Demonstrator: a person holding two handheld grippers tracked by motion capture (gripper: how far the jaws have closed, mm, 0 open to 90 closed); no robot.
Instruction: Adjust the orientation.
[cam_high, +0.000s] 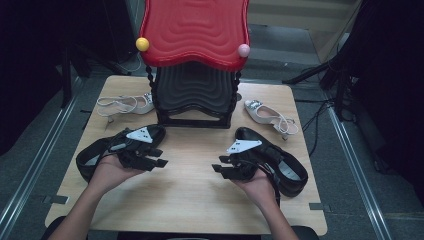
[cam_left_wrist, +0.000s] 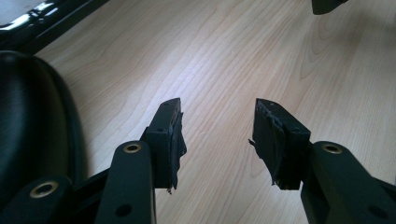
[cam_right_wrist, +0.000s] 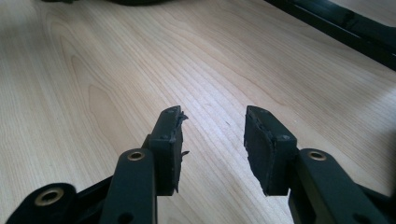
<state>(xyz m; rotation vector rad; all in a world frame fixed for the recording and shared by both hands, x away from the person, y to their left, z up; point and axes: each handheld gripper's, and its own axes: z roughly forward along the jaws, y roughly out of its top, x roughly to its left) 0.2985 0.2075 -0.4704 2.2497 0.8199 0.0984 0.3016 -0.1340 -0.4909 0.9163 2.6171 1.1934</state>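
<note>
While both hands hover low over the bare middle of the pale wooden table (cam_high: 190, 195), the left gripper (cam_high: 161, 157) and the right gripper (cam_high: 218, 169) point inward at each other, each with its jaws spread and nothing between them. In the left gripper view the worn black rubber pads (cam_left_wrist: 173, 140) stand apart over wood grain; the right gripper view shows the same, its pads (cam_right_wrist: 170, 140) frayed at the edges. Each forearm comes in from the near edge, palm cupping its gripper from below, with a grey three-cornered plate on top.

Just beside the left hand (cam_high: 107, 172) lies a glossy black leather shoe (cam_high: 90, 157), its rounded toe pointing away; a matching black shoe (cam_high: 287, 170) lies just beside the right hand (cam_high: 257, 185). Farther back, a white strappy sandal (cam_high: 125, 104) lies on the left and another white sandal (cam_high: 267, 115) on the right, flanking a rack with a rippled black lower shelf (cam_high: 192, 95) and a wavy red plastic upper shelf (cam_high: 195, 30), topped by yellow and pink knobs.
</note>
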